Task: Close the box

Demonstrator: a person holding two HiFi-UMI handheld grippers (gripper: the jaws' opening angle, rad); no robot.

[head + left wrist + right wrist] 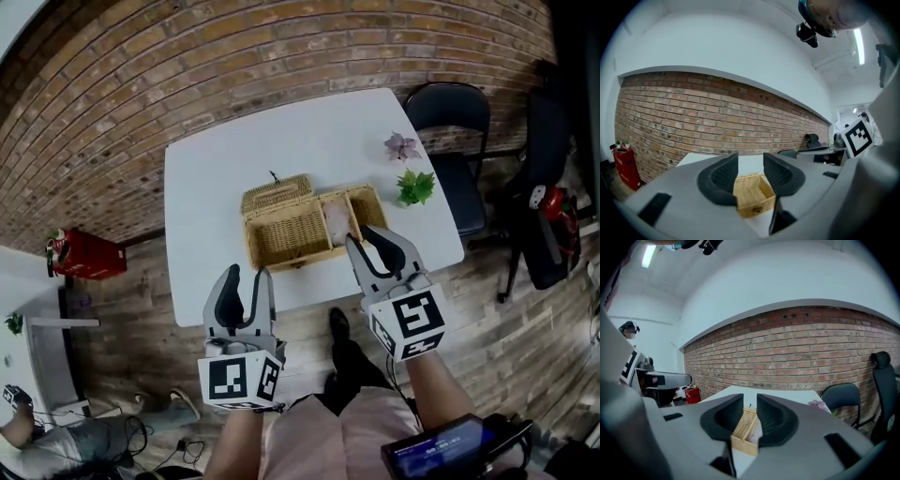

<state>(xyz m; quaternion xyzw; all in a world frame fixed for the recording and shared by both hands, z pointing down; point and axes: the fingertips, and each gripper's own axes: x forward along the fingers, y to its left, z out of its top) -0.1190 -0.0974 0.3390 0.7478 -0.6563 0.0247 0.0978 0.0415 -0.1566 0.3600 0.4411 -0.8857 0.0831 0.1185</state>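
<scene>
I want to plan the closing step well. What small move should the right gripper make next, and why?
Probably ease the right gripper forward to the open lid flap at the wicker box's right end. Its fingers are apart and empty, the box stands open, and that flap lies nearest.

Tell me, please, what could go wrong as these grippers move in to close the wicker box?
1. A pale item lies in the wicker box beside the open right flap; it could get trapped when that flap folds over.
2. The green plant and pink flower stand near that flap; the right gripper might knock them.
3. Neither the left gripper nor the right holds the box, so a push on a lid may slide it.
</scene>
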